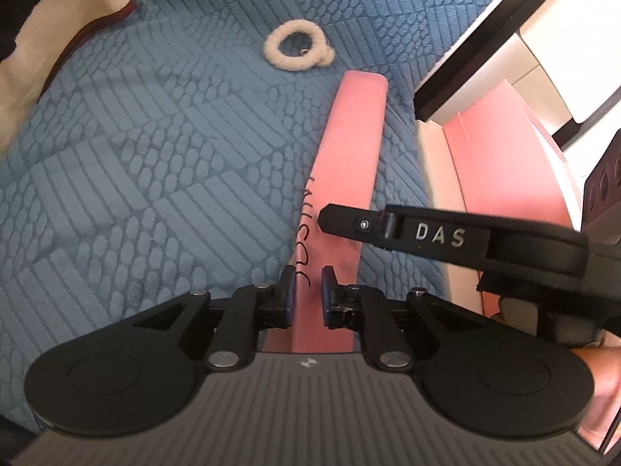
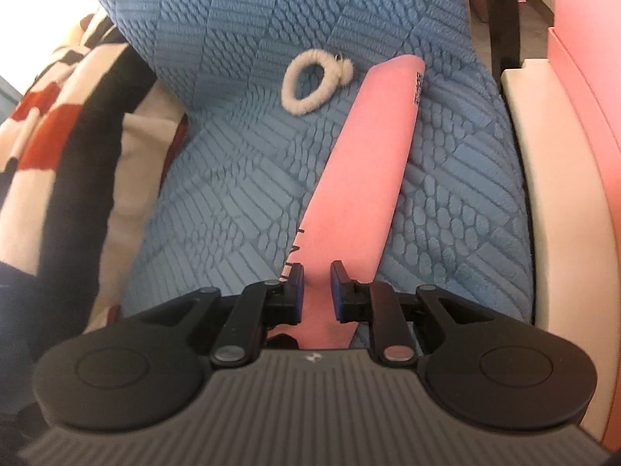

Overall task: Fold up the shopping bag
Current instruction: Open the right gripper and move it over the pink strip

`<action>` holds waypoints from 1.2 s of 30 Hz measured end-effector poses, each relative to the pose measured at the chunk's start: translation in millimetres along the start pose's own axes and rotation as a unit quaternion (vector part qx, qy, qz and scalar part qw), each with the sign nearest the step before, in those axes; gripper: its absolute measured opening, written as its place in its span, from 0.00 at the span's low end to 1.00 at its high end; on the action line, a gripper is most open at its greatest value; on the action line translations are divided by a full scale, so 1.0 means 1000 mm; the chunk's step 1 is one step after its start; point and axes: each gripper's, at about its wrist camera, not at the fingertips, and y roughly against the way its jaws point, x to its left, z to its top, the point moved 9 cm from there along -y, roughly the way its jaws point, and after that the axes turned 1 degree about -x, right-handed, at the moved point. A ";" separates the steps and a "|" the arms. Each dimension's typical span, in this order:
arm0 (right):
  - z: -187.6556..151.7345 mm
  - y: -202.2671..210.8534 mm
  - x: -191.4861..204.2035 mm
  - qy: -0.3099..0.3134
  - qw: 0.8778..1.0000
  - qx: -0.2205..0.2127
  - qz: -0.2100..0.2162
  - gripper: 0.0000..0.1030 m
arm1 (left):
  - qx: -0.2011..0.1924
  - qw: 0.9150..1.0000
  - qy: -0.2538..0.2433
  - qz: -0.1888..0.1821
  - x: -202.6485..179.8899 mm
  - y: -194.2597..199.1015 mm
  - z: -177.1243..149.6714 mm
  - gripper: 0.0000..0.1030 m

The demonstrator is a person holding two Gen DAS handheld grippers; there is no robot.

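The pink shopping bag point(image 1: 349, 163) is folded into a long narrow strip with black lettering. It lies flat on a blue textured cover point(image 1: 155, 155) and runs away from me. My left gripper point(image 1: 308, 276) hovers over the strip's near end. Its jaws stand a narrow gap apart, and the lettering shows flat between the pads, so nothing is pinched. A finger point(image 1: 427, 229) of my right gripper reaches in from the right, with its tip over the strip. In the right wrist view, my right gripper point(image 2: 317, 272) sits over the same bag point(image 2: 361, 163), jaws slightly apart, pads not pressing on it.
A white fluffy loop point(image 1: 297, 48) point(image 2: 314, 81) lies beyond the strip's far end. Pink and cream boxes point(image 1: 504, 155) point(image 2: 562, 155) stand along the right edge of the cover. Striped red, black and cream fabric point(image 2: 58, 124) lies at the left. A hand point(image 1: 597, 380) shows at lower right.
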 end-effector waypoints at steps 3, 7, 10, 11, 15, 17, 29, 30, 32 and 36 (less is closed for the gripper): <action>0.000 -0.002 0.001 0.011 1.000 0.001 -0.006 0.15 | -0.011 1.000 -0.003 0.009 0.002 0.007 0.004 0.14; 0.000 -0.002 0.001 0.013 1.000 -0.001 -0.007 0.15 | -0.027 0.999 -0.017 0.002 -0.004 0.019 0.012 0.14; 0.000 -0.002 -0.001 0.007 1.000 -0.002 -0.003 0.14 | -0.036 0.999 -0.024 -0.004 -0.007 0.019 0.014 0.14; 0.000 -0.002 -0.001 0.005 1.000 -0.002 -0.002 0.14 | -0.032 0.999 -0.022 -0.006 -0.007 0.017 0.014 0.14; 0.000 -0.002 -0.001 0.003 1.000 -0.005 0.001 0.14 | -0.007 0.999 -0.033 -0.008 -0.012 0.003 0.004 0.14; 0.000 -0.002 -0.002 -0.001 1.000 -0.005 0.003 0.14 | 0.002 0.999 -0.045 -0.004 -0.015 -0.003 -0.001 0.14; 0.042 0.001 -0.031 -0.060 0.997 -0.053 0.001 0.39 | 0.011 0.998 -0.065 0.008 -0.014 -0.010 -0.002 0.14; 0.046 0.000 -0.034 -0.064 0.996 -0.057 -0.006 0.43 | 0.011 0.998 -0.065 0.008 -0.013 -0.010 -0.002 0.14; 0.051 -0.003 -0.040 -0.071 0.995 -0.061 -0.017 0.52 | 0.012 0.998 -0.066 0.009 -0.013 -0.009 -0.002 0.14; 0.056 -0.010 -0.045 -0.078 0.995 -0.061 -0.024 0.52 | 0.013 0.997 -0.077 0.015 -0.015 -0.011 -0.002 0.14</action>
